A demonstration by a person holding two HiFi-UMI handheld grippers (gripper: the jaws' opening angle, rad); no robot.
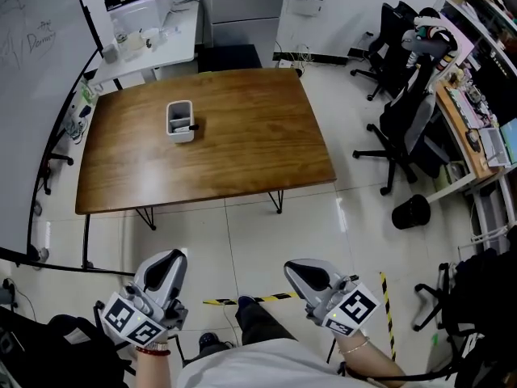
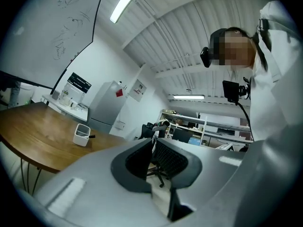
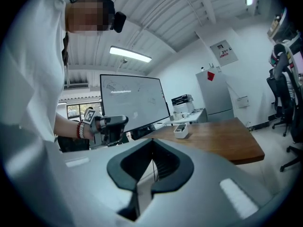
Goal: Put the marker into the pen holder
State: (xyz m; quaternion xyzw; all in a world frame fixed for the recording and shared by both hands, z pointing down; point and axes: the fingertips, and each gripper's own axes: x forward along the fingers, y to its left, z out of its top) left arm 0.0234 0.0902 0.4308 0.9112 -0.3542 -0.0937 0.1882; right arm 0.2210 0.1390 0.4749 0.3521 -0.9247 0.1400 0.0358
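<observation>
A white pen holder [image 1: 180, 121] stands on the left part of the wooden table [image 1: 250, 148], with a black marker [image 1: 191, 125] poking out over its right rim. It also shows small in the left gripper view as the pen holder [image 2: 82, 135] and in the right gripper view as the pen holder [image 3: 180, 131]. My left gripper [image 1: 171, 259] and right gripper [image 1: 297, 267] are held low near the person's body, well short of the table's near edge. Both are shut with nothing between the jaws. In the right gripper view the left gripper [image 3: 111, 126] appears in a hand.
Black office chairs [image 1: 404, 120] and a black bin [image 1: 412, 211] stand right of the table. A whiteboard [image 1: 32, 47] runs along the left, and a white side table [image 1: 153, 43] sits behind. Yellow-black tape [image 1: 242, 300] marks the tiled floor near the person's feet.
</observation>
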